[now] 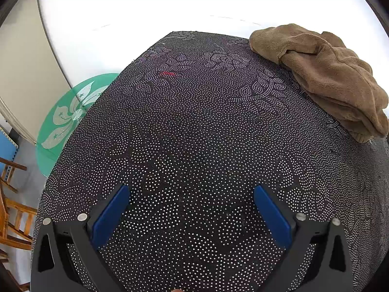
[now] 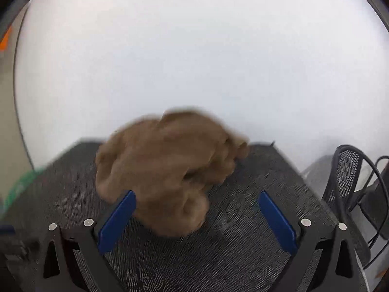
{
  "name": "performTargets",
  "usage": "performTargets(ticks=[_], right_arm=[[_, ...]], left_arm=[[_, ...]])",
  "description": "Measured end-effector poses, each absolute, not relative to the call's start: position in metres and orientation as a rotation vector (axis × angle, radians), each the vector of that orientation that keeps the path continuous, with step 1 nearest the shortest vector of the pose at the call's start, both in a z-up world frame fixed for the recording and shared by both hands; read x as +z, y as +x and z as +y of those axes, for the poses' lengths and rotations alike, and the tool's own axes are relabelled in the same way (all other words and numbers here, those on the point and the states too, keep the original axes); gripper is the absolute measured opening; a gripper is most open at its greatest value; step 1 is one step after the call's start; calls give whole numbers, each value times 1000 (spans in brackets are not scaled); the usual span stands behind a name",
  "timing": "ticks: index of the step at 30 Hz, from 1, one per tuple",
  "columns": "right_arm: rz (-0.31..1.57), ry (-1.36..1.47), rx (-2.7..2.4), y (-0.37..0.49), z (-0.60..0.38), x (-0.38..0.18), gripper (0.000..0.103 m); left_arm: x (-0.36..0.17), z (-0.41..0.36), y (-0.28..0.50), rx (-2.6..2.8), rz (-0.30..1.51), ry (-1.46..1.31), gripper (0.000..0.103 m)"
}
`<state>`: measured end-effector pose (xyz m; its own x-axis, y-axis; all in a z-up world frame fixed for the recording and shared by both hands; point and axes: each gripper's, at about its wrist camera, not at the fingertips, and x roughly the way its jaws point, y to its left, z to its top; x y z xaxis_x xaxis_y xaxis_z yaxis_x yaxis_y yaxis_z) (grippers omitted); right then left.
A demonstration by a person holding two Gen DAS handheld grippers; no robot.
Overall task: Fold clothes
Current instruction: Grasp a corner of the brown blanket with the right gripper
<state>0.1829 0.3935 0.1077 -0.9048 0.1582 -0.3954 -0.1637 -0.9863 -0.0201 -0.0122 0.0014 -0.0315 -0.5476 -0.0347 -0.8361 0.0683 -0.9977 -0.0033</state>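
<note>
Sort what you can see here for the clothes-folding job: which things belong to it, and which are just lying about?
Belongs to the job:
brown fleece garment, crumpled
dotted black cloth under it
left gripper, fingers apart
right gripper, fingers apart

Just lying about:
green glass disc
wooden chair
black mesh chair

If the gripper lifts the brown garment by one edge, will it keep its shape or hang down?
The brown garment lies crumpled in soft, rounded folds, so it would probably droop rather than hold its shape. Its fuzzy, fleece-like surface suggests the open right gripper could grip it without much slipping. It looks thick, so likely bulky but fairly light.
</note>
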Motion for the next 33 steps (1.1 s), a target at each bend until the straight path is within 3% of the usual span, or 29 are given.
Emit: performTargets(ticks=[6,11,17,20,25,30,33], right_arm=[[390,-131,2876,243,466,222,103],[556,157,2781,282,519,294,103],[370,365,2688,312,541,343,103],[349,346,2750,291,533,304,103],[31,-94,2960,221,472,178,103],[130,-638,3098,160,427,93,103],[-7,-780,3152,144,405,81,103]], left_arm=[[-32,2,-13,-2713,54,1464,103],[-32,2,-13,-2713,53,1465,103],[-32,2,-13,-2713,53,1465,103],[-32,1,-12,-2713,53,1466,103],[-32,1,-12,-2713,51,1466,103],[-32,0,-12,-2712,49,1465,103],[-32,2,-12,-2712,46,1465,103]])
